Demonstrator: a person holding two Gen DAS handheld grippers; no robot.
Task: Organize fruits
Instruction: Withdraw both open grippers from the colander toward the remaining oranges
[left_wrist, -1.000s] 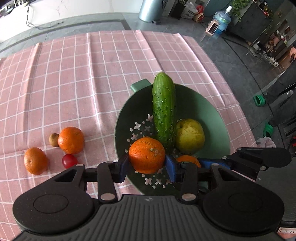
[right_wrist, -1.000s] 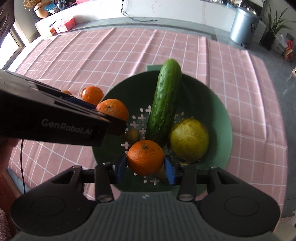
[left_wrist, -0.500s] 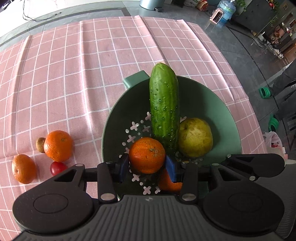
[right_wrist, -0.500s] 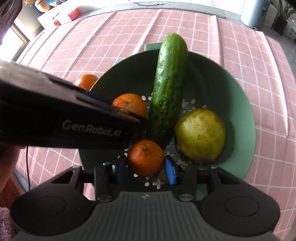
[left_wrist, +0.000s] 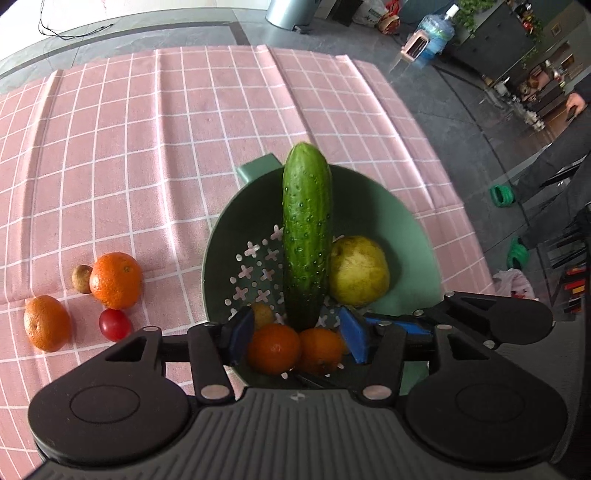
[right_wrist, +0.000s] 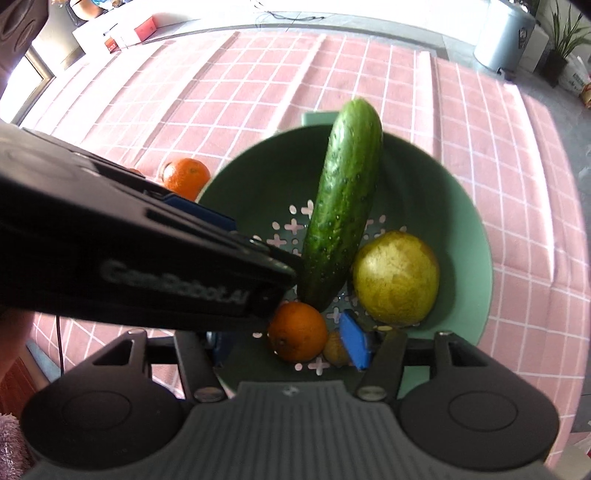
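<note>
A green colander (left_wrist: 406, 229) (right_wrist: 476, 236) on the pink checked cloth holds a cucumber (left_wrist: 306, 236) (right_wrist: 343, 206), a yellow pear (left_wrist: 358, 271) (right_wrist: 397, 277), two oranges (left_wrist: 273, 349) (left_wrist: 319, 349) and a small brown fruit (left_wrist: 263, 314) (right_wrist: 334, 349). My left gripper (left_wrist: 295, 334) is open over the near rim, both oranges lying loose between its fingers. My right gripper (right_wrist: 291, 339) is open too, an orange (right_wrist: 297, 330) lying free between its fingers. The left gripper's body (right_wrist: 129, 258) hides the colander's left part in the right wrist view.
On the cloth left of the colander lie two oranges (left_wrist: 116, 280) (left_wrist: 47, 328), a cherry tomato (left_wrist: 115, 325) and a small brown fruit (left_wrist: 82, 278). The table's right edge drops to a grey floor (left_wrist: 461, 122).
Both grippers have opened and let their oranges go into the colander's near side. Both have drawn back a little toward the near rim.
</note>
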